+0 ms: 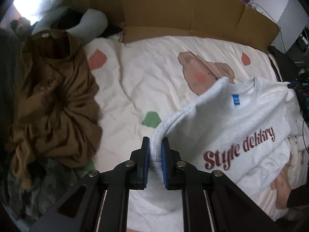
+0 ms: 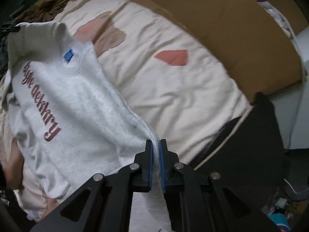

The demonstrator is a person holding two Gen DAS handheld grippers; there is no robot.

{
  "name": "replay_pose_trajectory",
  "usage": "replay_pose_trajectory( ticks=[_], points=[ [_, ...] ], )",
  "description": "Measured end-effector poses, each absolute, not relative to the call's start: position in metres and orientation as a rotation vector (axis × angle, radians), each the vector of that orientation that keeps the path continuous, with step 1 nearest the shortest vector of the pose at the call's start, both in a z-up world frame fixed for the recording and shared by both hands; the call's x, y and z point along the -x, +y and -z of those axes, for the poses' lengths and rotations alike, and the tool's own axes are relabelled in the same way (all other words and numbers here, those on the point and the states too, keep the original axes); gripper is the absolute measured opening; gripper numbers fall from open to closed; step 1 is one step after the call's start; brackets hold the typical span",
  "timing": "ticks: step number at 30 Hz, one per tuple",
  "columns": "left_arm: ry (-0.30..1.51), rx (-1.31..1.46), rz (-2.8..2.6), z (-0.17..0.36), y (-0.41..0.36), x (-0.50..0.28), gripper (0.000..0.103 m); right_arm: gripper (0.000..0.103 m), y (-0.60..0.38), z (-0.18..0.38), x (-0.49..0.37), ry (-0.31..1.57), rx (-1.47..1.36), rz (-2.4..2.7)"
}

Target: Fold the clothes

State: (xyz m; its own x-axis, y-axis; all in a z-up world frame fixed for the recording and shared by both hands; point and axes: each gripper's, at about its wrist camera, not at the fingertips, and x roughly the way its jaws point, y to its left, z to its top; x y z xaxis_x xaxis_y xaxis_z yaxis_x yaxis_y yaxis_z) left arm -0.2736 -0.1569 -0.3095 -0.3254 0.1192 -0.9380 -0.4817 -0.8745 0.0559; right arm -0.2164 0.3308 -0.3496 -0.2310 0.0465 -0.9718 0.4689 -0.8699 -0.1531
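Sweatshirt (image 1: 222,119) hem | left gripper (image 1: 155,150), right gripper (image 2: 156,150) clamped, pointing steeply down

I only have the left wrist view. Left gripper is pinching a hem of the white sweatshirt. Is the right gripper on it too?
Observer: Yes. The right gripper is shut on another stitched edge of the same white sweatshirt, fabric pinched between its blue pads.
Operator: What's next to that grip? My view cuts off there.
Observer: A black garment with a pale stripe lies just right of it, at the edge of the bed cover.
Operator: Anything past the bed on that side?
Observer: Yes, small clutter on the floor, too blurred to identify.
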Motion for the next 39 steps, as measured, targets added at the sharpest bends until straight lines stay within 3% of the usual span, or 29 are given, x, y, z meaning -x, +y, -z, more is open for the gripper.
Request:
replay_pose_trajectory(
  ticks=[24,31,39],
  points=[
    [0.44,1.354,-2.457,0.275,-0.145,0.362,0.009,0.005,0.359,0.264,0.291,0.786,-1.646,2.478],
    [0.417,1.396,-2.49,0.289,-0.144,0.4,0.009,0.005,0.354,0.274,0.339,0.796,-1.666,2.455],
    [0.392,1.524,-2.464,0.333,-0.14,0.446,0.009,0.005,0.348,0.325,0.397,0.791,-1.774,2.373]
  ],
)
